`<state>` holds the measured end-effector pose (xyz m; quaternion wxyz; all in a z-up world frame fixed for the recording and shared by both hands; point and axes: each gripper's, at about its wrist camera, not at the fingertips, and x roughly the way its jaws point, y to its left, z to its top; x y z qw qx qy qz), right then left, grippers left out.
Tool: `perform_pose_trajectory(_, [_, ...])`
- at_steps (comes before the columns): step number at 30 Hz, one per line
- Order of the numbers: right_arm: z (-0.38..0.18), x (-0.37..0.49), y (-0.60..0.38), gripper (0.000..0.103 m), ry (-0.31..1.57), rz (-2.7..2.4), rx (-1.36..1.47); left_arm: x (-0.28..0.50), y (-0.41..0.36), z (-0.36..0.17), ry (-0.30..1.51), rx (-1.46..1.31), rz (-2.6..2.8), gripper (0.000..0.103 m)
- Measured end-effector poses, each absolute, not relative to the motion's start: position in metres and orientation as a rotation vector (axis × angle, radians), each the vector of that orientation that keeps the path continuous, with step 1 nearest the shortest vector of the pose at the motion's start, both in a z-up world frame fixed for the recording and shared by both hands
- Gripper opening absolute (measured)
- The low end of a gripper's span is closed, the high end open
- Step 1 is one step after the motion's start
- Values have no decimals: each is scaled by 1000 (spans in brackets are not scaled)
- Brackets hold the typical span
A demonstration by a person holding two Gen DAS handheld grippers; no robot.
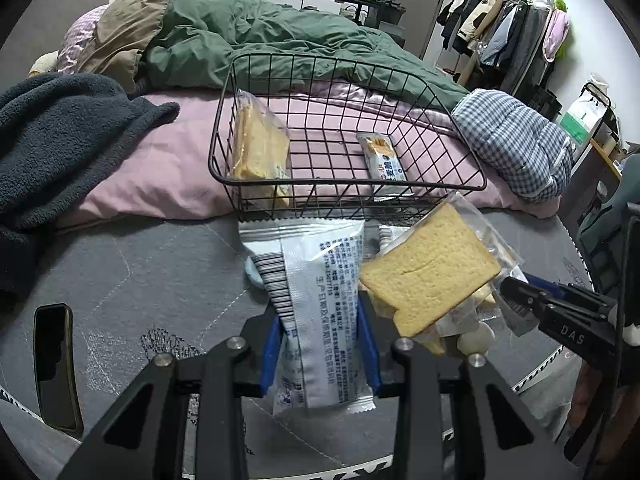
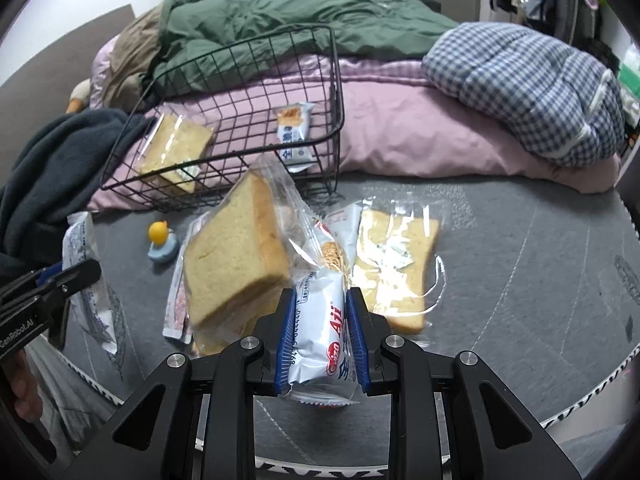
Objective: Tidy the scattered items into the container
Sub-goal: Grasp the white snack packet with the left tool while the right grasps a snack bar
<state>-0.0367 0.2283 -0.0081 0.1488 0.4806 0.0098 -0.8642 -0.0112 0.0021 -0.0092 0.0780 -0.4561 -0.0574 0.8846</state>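
Note:
A black wire basket (image 1: 348, 196) (image 2: 338, 92) sits on the pink bedding, holding a bagged bread slice (image 1: 260, 152) (image 2: 176, 148) and a small cracker packet (image 1: 382, 158) (image 2: 294, 128). My left gripper (image 1: 320, 340) is shut on a white snack packet (image 1: 316, 304), held above the grey mat just before the basket. My right gripper (image 2: 320, 332) is shut on a white Aji cracker packet (image 2: 320, 332); a bagged bread slice (image 2: 236, 260) (image 1: 430, 272) leans against it. Another bagged slice (image 2: 394, 264) lies flat on the mat.
A small yellow and blue duck toy (image 2: 162, 240) and a thin packet (image 2: 176, 304) lie on the grey mat (image 2: 520, 280). A dark blanket (image 1: 60, 152) lies left, a checked pillow (image 1: 516, 140) right, a green duvet (image 1: 260, 40) behind. A phone (image 1: 54, 364) lies at left.

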Motion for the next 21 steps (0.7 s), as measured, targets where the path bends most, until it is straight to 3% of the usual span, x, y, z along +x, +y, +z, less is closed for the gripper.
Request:
perform_pose_trajectory(12, [-28, -37, 224, 25, 28, -2419, 1477, -10, 4, -10, -170, -1365, 2646, 38])
perform_pose_trajectory(21, [5, -25, 225, 25, 39, -2495, 1342, -11, -1, -6, -180, -1349, 2664, 38])
